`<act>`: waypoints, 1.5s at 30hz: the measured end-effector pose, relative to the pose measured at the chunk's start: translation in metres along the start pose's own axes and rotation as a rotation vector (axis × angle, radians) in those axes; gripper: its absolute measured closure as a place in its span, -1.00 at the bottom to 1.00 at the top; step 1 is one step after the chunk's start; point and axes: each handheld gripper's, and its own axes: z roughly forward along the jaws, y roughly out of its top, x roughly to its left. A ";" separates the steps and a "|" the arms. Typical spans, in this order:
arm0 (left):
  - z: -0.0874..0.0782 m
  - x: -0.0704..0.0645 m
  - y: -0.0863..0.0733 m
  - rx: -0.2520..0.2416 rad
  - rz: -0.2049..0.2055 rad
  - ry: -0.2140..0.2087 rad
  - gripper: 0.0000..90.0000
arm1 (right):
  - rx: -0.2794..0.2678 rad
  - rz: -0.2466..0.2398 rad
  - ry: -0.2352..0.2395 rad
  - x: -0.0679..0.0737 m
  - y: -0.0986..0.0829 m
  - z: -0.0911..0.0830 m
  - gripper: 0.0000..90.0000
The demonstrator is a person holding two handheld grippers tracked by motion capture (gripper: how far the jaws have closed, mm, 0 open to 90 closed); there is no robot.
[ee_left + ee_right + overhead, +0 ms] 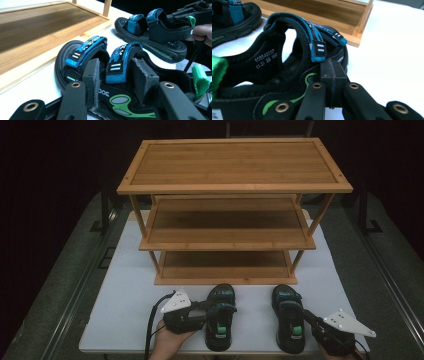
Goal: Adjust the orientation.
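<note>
Two sandals on desk (125, 320) at 6 o'clock of rack (235, 185). Left sandal (220, 317): left tool (212, 309) jaws wide, straddling the midfoot strap, not yet pinching. Right sandal (289, 320): right tool (306, 316) pads pressed together beside its side wall; hold on fabric cannot be told. Light, foam sole stiffish, straps soft and floppy. Best grip: side wall or heel strap, not loose strap ends.
</note>
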 end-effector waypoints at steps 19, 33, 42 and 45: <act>0.001 -0.010 0.003 0.035 0.047 0.074 0.20 | -0.096 0.121 0.042 0.006 0.005 -0.024 0.51; 0.004 -0.017 0.004 0.058 0.059 0.133 0.21 | -0.042 0.074 0.009 0.020 0.013 -0.013 0.21; 0.006 -0.025 0.004 0.053 0.071 0.212 0.38 | 0.032 0.109 -0.044 0.026 0.017 0.000 0.34; 0.007 -0.031 0.003 0.052 0.088 0.242 0.56 | 0.030 0.100 -0.085 0.029 0.017 0.000 0.55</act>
